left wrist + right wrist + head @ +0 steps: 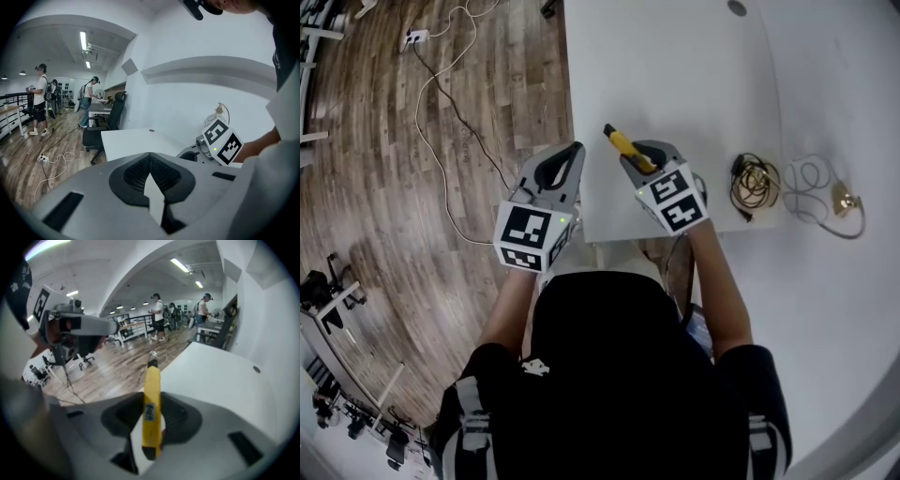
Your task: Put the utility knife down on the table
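A yellow utility knife point(623, 143) with a dark tip sticks forward out of my right gripper point(639, 159), which is shut on its handle above the near left part of the white table point(675, 56). In the right gripper view the knife point(152, 376) stands between the jaws of the right gripper point(152, 401) and points at the table's edge. My left gripper point(574, 152) hangs just off the table's left edge, shut, with nothing in it. In the left gripper view the left gripper point(150, 157) has its jaws meeting at the tip.
A coiled dark cable point(755, 180), a white cable point(811, 192) and a small brass part point(847, 200) lie to the right of my right gripper. A wooden floor with a power strip point(416, 37) lies left of the table. A black office chair point(101, 133) and people point(40, 98) are farther off.
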Demonstrator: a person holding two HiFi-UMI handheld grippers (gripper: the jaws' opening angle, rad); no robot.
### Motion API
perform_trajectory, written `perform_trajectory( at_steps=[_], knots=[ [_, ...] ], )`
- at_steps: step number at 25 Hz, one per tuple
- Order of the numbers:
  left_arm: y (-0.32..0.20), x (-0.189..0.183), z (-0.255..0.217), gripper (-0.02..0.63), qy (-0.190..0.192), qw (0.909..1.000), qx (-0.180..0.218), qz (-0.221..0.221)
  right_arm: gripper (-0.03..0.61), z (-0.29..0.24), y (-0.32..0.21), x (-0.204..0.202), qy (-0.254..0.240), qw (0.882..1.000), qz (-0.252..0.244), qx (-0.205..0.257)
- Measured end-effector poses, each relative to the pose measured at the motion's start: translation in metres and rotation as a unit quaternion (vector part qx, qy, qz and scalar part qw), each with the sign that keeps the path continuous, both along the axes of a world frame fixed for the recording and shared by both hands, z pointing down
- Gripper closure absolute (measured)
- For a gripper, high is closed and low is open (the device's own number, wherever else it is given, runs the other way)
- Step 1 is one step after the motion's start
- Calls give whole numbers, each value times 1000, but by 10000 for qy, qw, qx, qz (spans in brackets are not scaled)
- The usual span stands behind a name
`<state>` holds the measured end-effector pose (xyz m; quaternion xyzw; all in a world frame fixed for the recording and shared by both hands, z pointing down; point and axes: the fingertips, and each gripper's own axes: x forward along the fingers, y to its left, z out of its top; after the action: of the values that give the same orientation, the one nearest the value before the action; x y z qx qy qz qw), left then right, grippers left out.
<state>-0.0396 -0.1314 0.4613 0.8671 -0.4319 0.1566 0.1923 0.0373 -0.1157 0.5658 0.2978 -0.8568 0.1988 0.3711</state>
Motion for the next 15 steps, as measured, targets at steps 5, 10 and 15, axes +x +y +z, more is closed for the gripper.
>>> perform_trajectory(
  at_steps=[5,10,15],
  knots=[
    [1,2,15,595,-60,9999,-139,6,442,30,-2,7,342,9990,-176,-213],
    [1,4,29,597,-112,9996,-264,26,442,65,-1,19,739,9956,-312,-493],
    [1,1,39,596,-77,9992,-387,-51,442,87,-5,30,911,9927,-321,-720]
  ],
)
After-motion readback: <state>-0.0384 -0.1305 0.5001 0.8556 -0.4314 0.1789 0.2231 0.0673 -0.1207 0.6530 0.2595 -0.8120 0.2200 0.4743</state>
